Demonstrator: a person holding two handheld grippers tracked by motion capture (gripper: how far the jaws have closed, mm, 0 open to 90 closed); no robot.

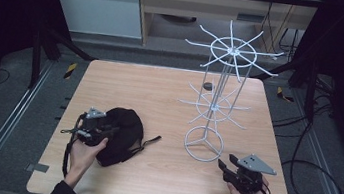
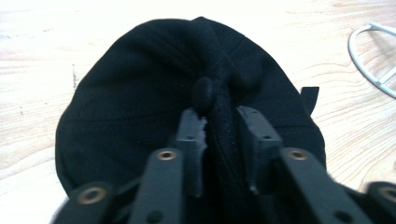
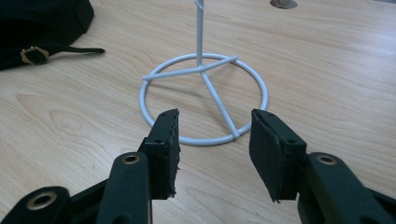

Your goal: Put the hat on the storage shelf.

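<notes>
A black cap (image 1: 125, 133) lies on the wooden table (image 1: 151, 89) at the front left, its strap trailing to the right. My left gripper (image 1: 113, 130) is shut on a raised fold of the cap's crown (image 2: 140, 107), just behind the top button (image 2: 203, 94), with the fabric pinched between the jaws (image 2: 222, 123). A white wire display rack (image 1: 220, 78) with spoked arms stands right of centre on a ring base (image 1: 203, 144). My right gripper (image 1: 224, 164) rests low at the front right, open, with nothing between its jaws (image 3: 215, 135), facing the ring base (image 3: 204, 95).
A small dark round object (image 1: 208, 85) lies on the table behind the rack, also seen far off (image 3: 283, 3). The cap's strap with its brass buckle (image 3: 32, 55) lies left of the ring base. Cables run over the floor at the right (image 1: 313, 161).
</notes>
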